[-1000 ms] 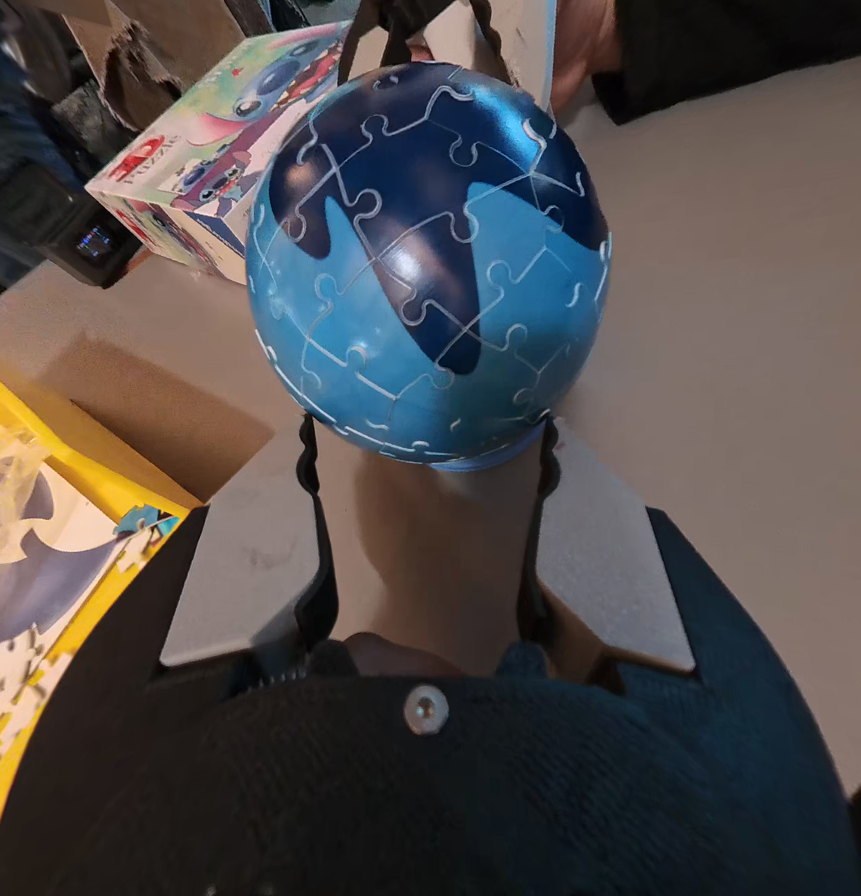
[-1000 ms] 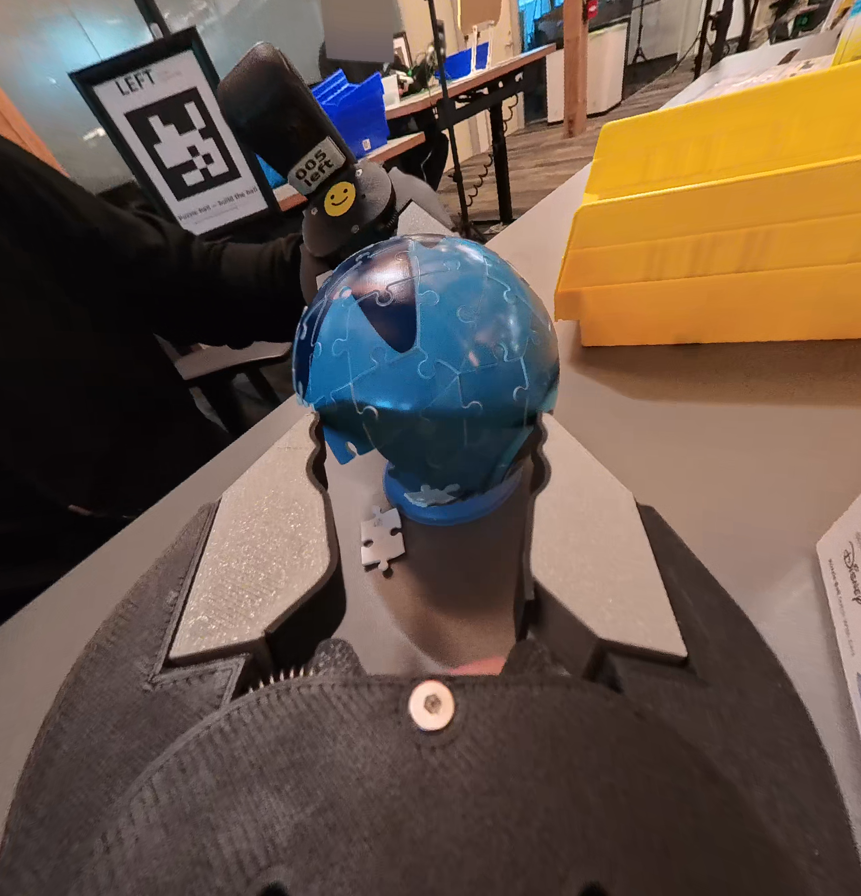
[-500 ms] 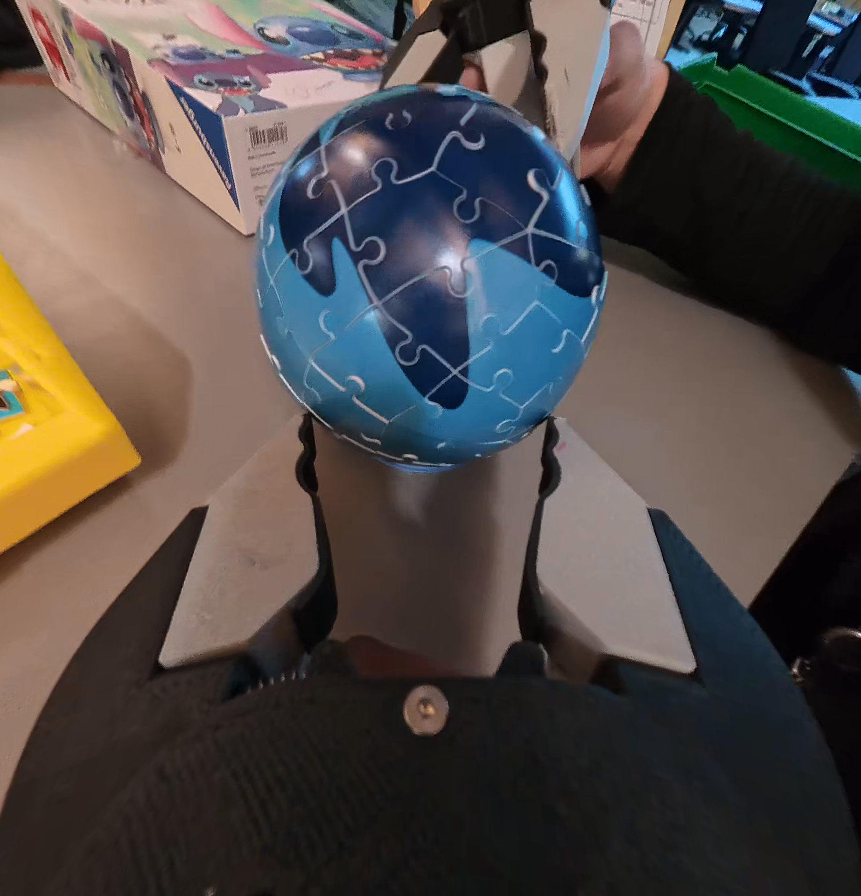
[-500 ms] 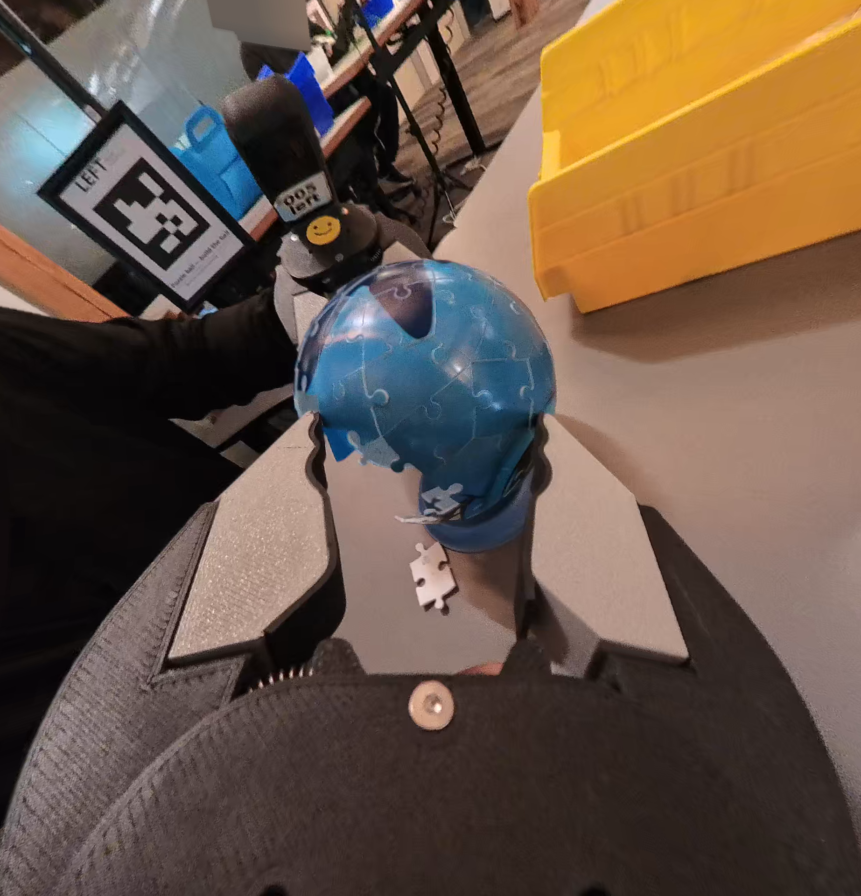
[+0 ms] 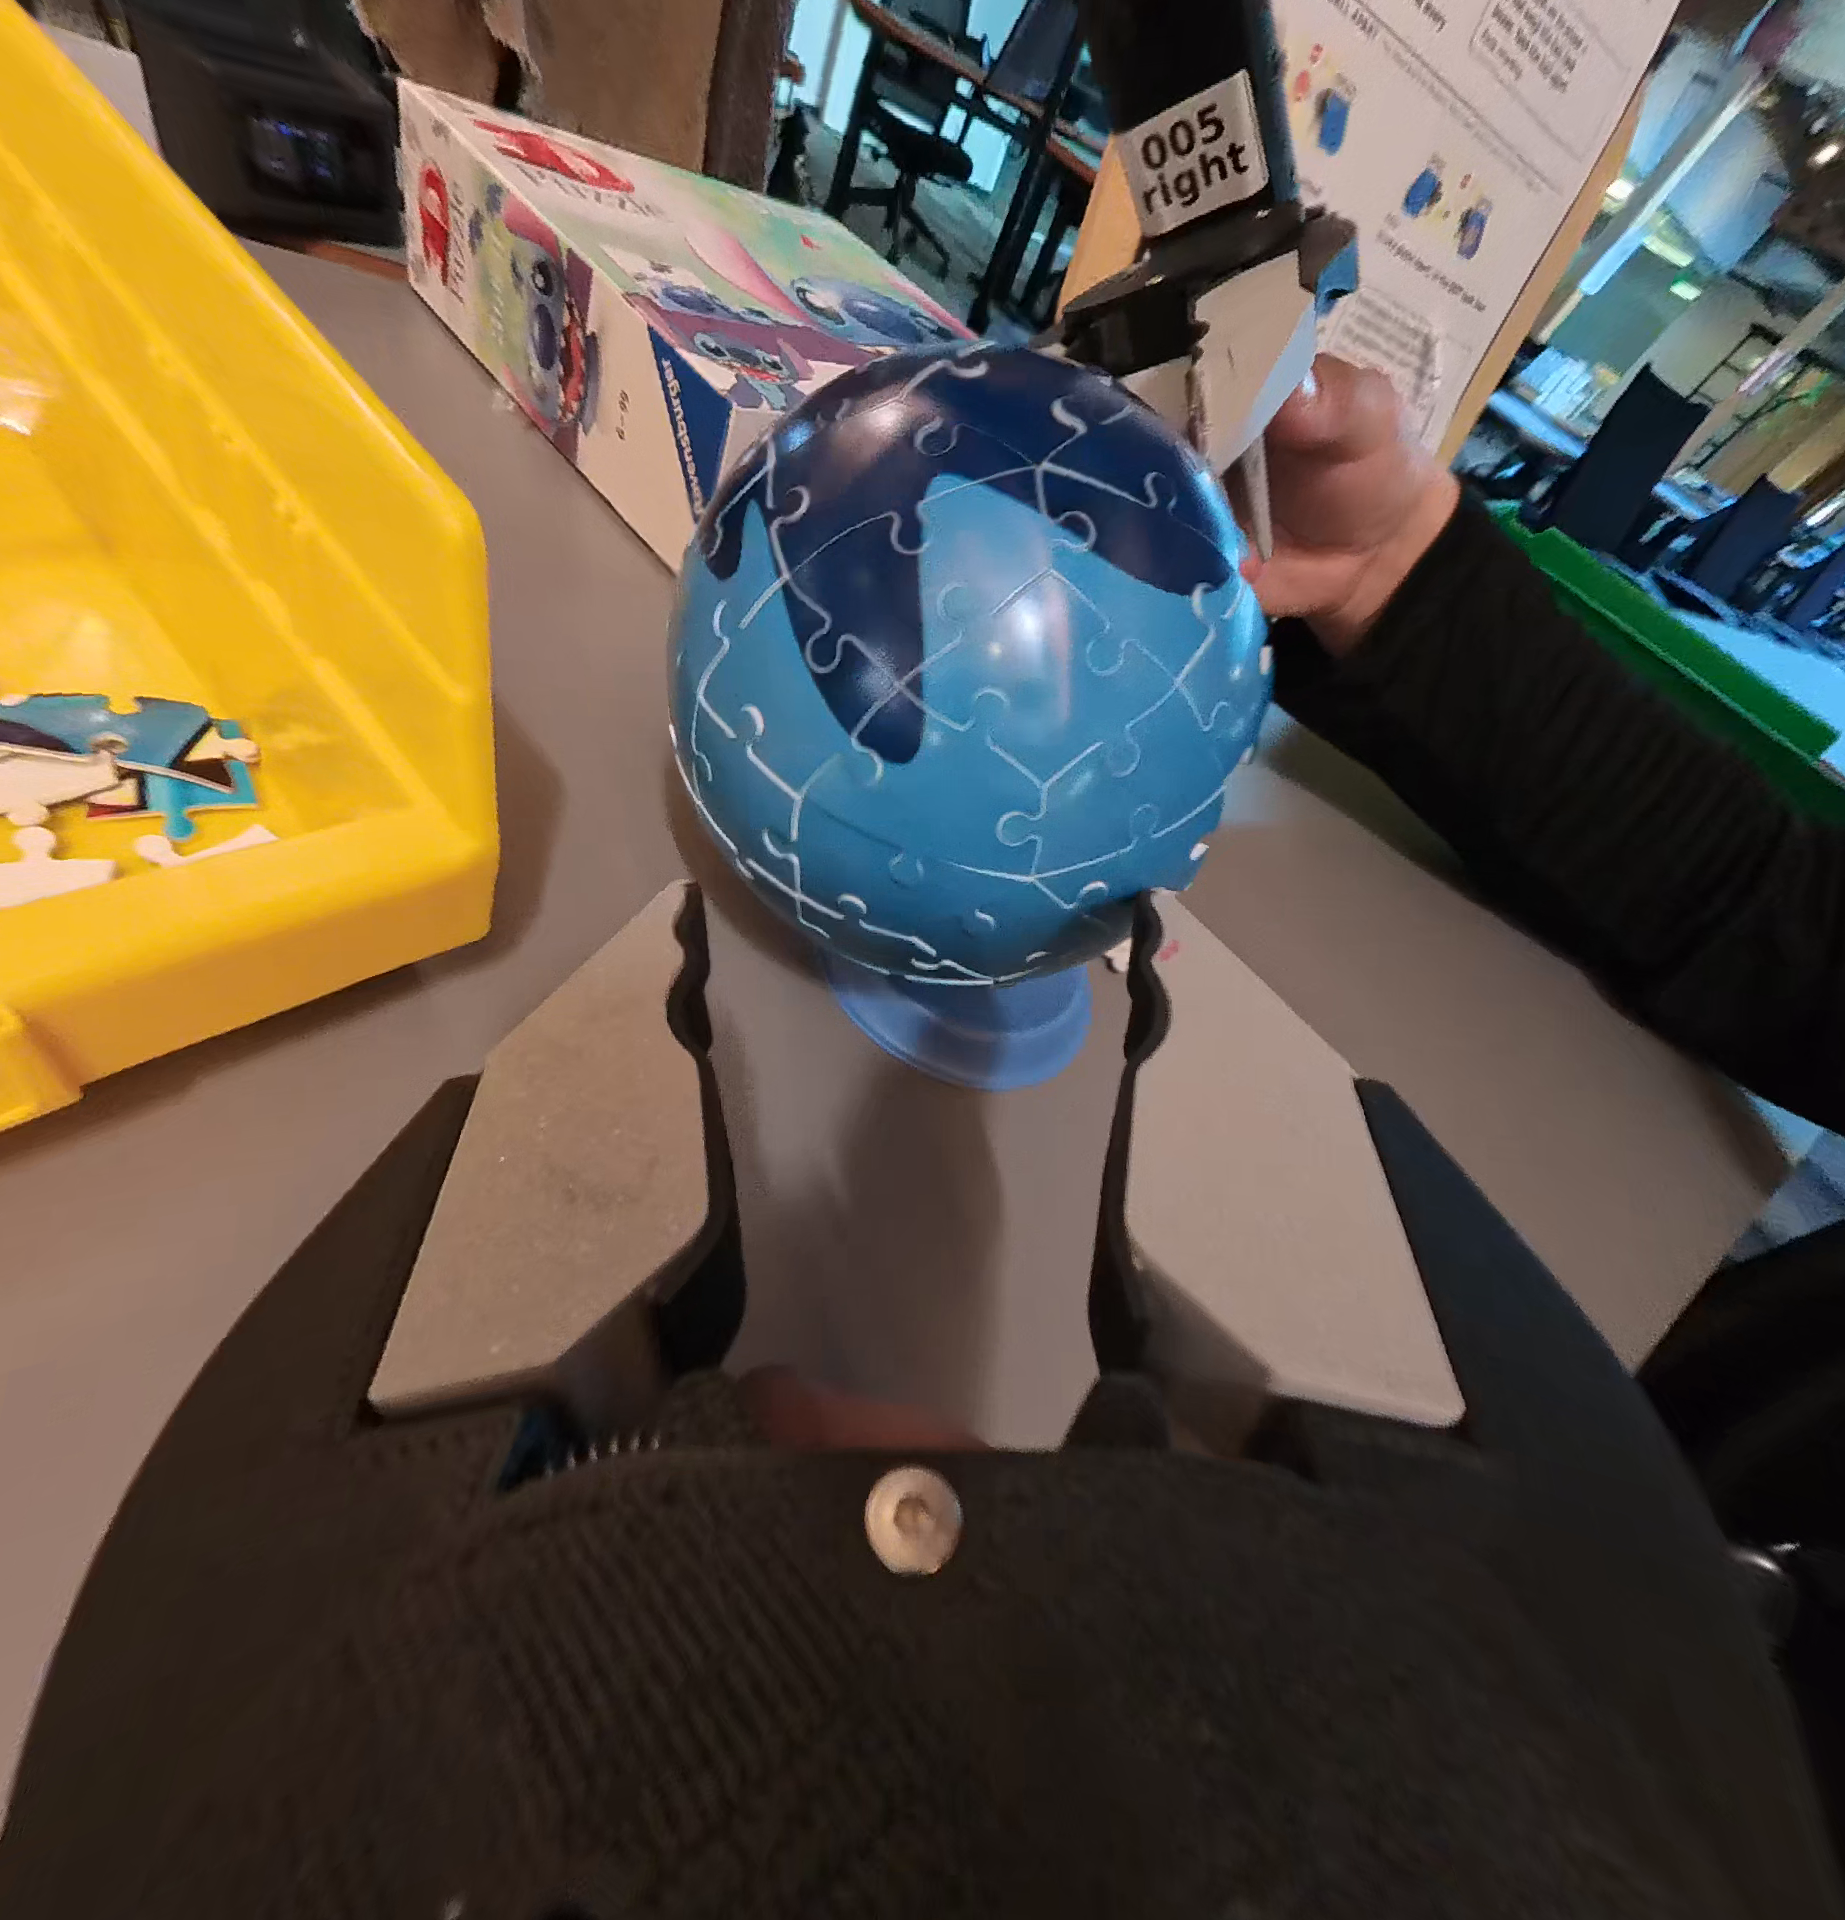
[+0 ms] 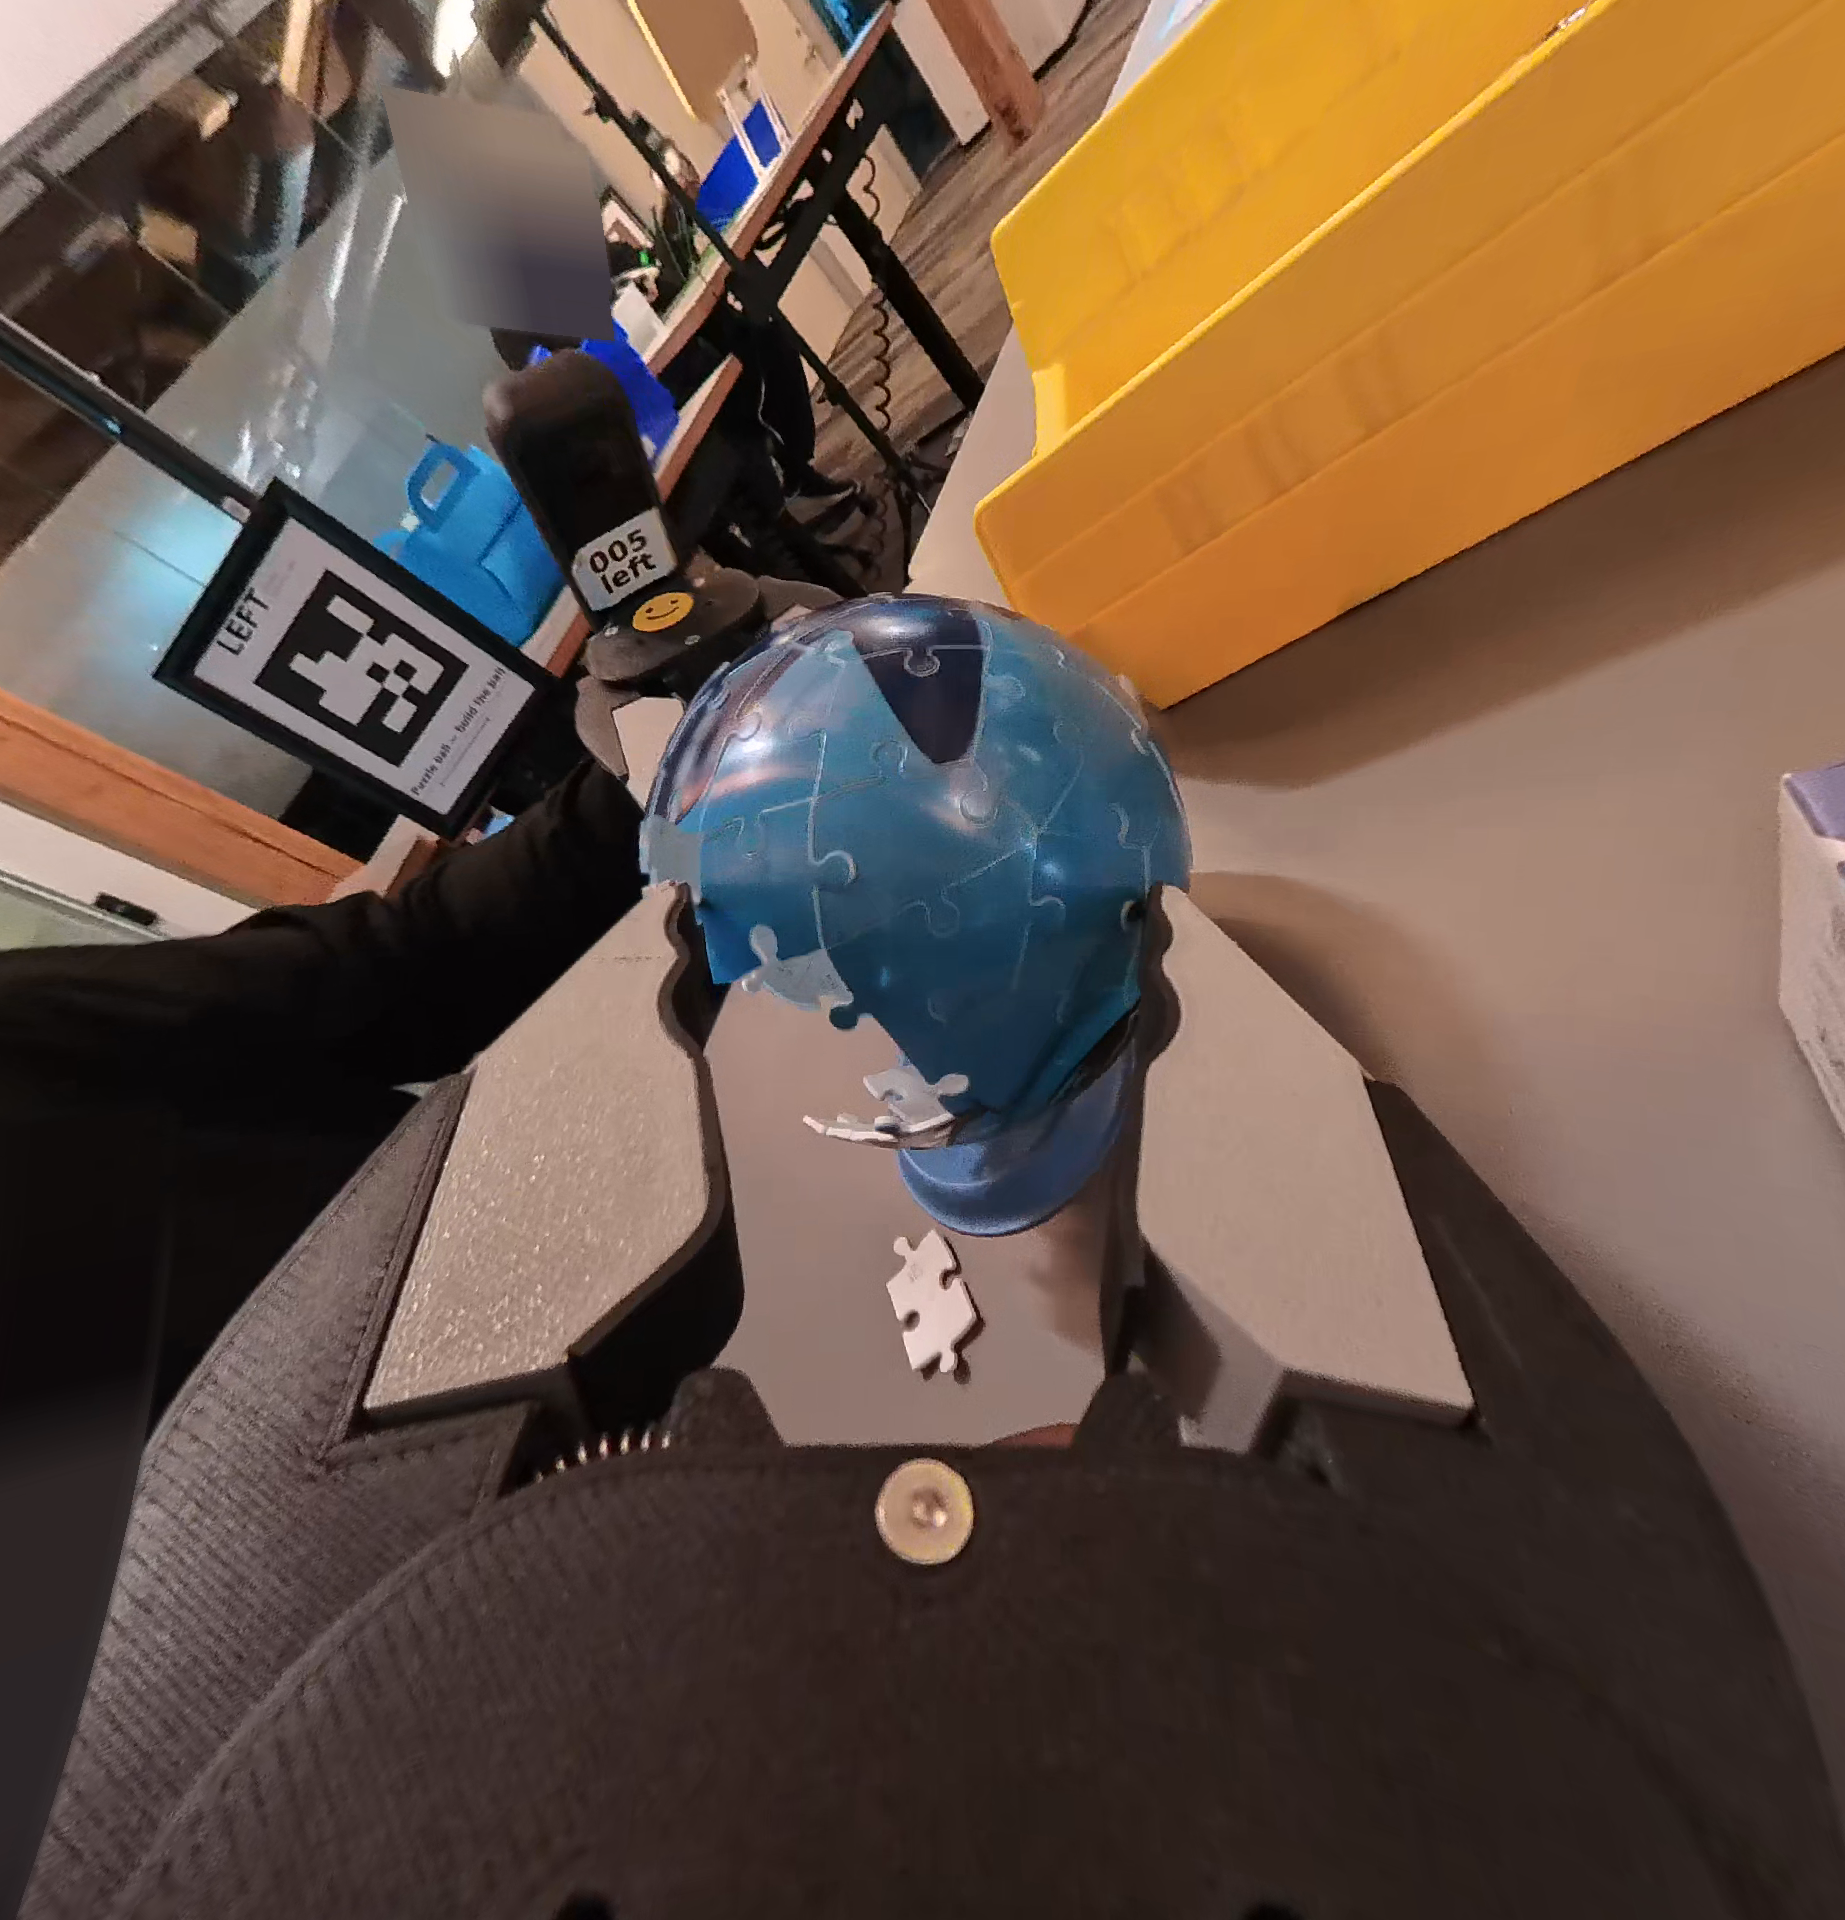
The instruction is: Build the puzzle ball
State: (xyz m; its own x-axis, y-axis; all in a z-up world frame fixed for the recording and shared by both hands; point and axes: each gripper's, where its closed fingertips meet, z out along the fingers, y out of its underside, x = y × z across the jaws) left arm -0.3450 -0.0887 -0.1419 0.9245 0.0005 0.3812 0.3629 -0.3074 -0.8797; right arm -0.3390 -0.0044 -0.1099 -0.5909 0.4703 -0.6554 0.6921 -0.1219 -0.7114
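Both my grippers are spread wide around the puzzle ball (image 5: 965, 675), one from each side. My left gripper (image 5: 916, 935) has its fingertips at the ball's lower curve; whether they touch the shell I cannot tell. My right gripper (image 6: 918, 940) brackets the opposite side the same way, and again contact is unclear.

The ball sits on its blue stand (image 5: 959, 1023) on the grey table (image 5: 274, 1122), tilted off upright. Its unfinished part faces my right gripper: there the lower shell is open, with a jagged edge and loose-hanging pieces (image 6: 887, 1107) above the stand. The dark blue patch lies across the top.

A single loose puzzle piece (image 6: 933, 1304), pale side up, lies on the table between my right fingers, just short of the stand.

On my left gripper's left stands the yellow bin (image 5: 222, 623), holding more pieces (image 5: 107, 748); its corner is near the ball. Beyond the ball lies the puzzle box (image 5: 627, 301), close behind it. From the left wrist view, my bare hand (image 5: 1344, 520) holds the right gripper just behind the ball.

Bare table lies to the right of the ball in the left wrist view, running to the table edge (image 5: 1676, 1081).
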